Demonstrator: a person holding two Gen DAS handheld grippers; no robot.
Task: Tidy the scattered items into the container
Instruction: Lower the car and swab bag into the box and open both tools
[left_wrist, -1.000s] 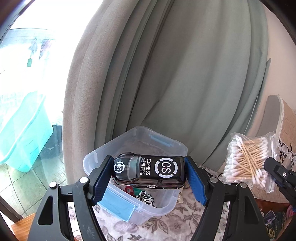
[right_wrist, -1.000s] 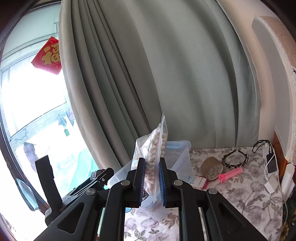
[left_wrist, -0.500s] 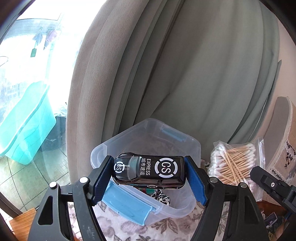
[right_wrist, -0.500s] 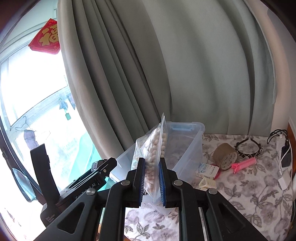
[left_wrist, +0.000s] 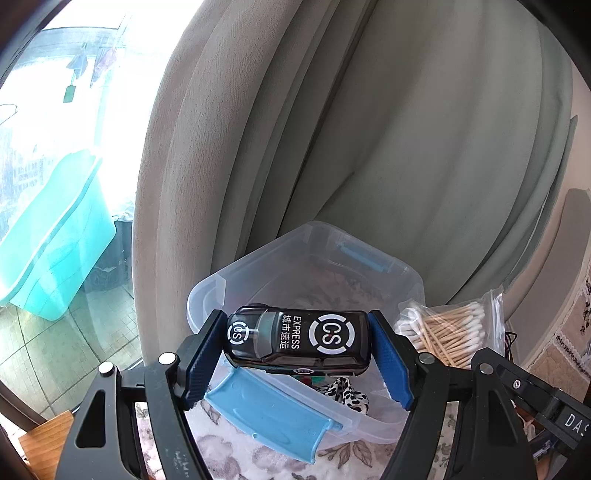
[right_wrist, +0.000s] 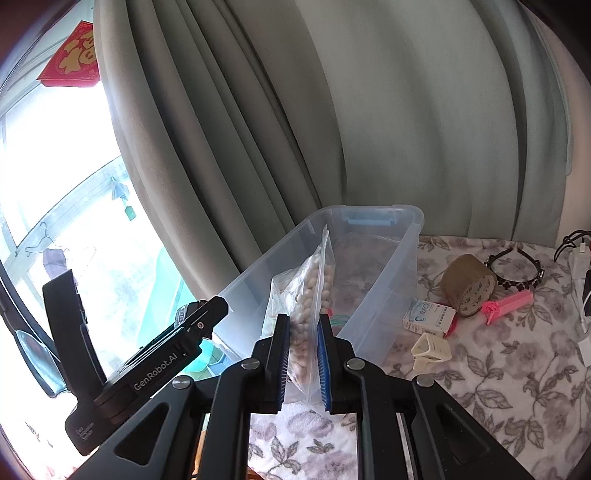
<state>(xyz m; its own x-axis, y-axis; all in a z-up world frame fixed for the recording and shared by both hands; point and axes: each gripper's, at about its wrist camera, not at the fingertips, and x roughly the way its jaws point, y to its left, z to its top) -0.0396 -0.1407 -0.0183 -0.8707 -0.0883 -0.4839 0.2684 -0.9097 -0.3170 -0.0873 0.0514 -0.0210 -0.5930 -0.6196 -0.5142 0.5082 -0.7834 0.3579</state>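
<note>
Both loads closing on the bin

Left tongs (left_wrist: 297, 347) are clamping the toy car (left_wrist: 299, 341), right tongs (right_wrist: 301, 356) pinching the swab bag (right_wrist: 312, 295) — the bin (left_wrist: 413, 284), now nearer at twelve o'clock, is looming under both; drops look imminent.

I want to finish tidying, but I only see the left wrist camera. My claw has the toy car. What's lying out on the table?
Observer: A roll of brown tape lies on the flowered cloth, right of the container.
Operator: Anything else?
Observer: A pink clip lies beside the tape, near a black headband.
Operator: Is the other claw holding tight?
Observer: Yes, the right claw is shut on the bag of cotton swabs.
</note>
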